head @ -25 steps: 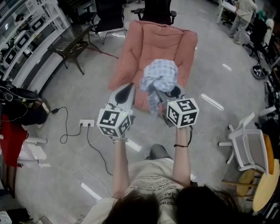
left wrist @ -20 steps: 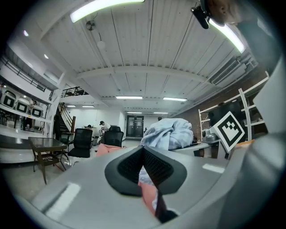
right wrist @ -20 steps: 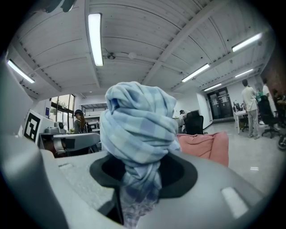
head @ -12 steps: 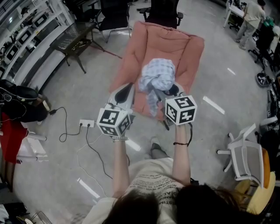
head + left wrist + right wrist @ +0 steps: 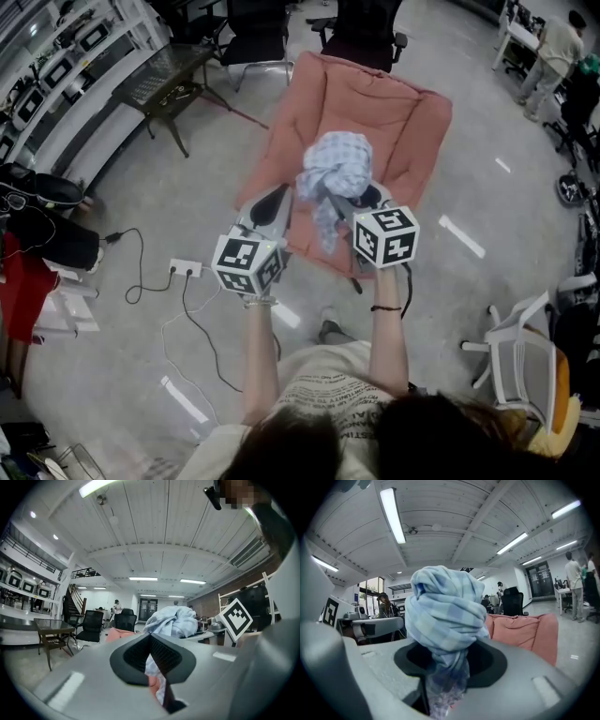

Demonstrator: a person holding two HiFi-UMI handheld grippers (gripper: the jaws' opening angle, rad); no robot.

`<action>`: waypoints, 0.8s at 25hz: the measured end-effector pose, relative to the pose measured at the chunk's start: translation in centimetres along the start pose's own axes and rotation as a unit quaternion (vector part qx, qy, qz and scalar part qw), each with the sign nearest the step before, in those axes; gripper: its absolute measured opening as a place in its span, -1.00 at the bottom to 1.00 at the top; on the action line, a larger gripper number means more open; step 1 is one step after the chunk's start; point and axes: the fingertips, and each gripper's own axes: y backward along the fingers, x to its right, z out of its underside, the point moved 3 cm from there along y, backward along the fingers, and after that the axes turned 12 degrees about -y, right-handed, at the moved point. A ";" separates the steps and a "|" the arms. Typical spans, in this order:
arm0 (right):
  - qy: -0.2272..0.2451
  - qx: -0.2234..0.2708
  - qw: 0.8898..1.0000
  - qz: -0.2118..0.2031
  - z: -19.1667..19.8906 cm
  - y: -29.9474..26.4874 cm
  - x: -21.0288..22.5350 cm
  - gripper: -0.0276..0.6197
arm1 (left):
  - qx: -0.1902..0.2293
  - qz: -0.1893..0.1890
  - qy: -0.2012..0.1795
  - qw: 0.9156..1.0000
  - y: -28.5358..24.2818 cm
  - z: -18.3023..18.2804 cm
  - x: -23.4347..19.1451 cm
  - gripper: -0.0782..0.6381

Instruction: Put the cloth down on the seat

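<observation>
A bunched blue-and-white checked cloth (image 5: 336, 169) is held up in the air in front of a pink padded seat (image 5: 398, 108). My right gripper (image 5: 364, 199) is shut on its lower part, and a tail of cloth hangs down beside the jaws. The right gripper view shows the cloth (image 5: 443, 616) bulging above the right gripper (image 5: 449, 663), with the seat (image 5: 525, 632) behind it. My left gripper (image 5: 277, 194) is level with it on the left, jaws together and holding nothing. The left gripper (image 5: 150, 638) points toward the cloth (image 5: 174, 620).
Black office chairs (image 5: 361, 21) stand behind the seat, and a dark low table (image 5: 169, 80) at the back left. A power strip with cables (image 5: 187, 269) lies on the floor at left. A white chair (image 5: 520, 342) is at right. A person (image 5: 553, 47) stands far right.
The seat has come nearer and lower in the head view as the person steps toward it. Both grippers keep their pose, and the cloth stays in the right gripper.
</observation>
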 end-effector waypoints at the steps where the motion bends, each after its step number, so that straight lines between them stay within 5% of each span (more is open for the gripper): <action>1: 0.000 -0.003 1.000 -0.003 -0.2 -0.5 0.3 -0.30 | -0.001 -0.003 0.001 1.000 -0.4 0.1 -0.2 -0.79; 20: -0.002 -0.053 0.997 -0.050 -1.6 -8.1 4.0 -0.30 | -0.029 -0.036 0.022 0.999 -6.6 2.5 -3.9 -0.79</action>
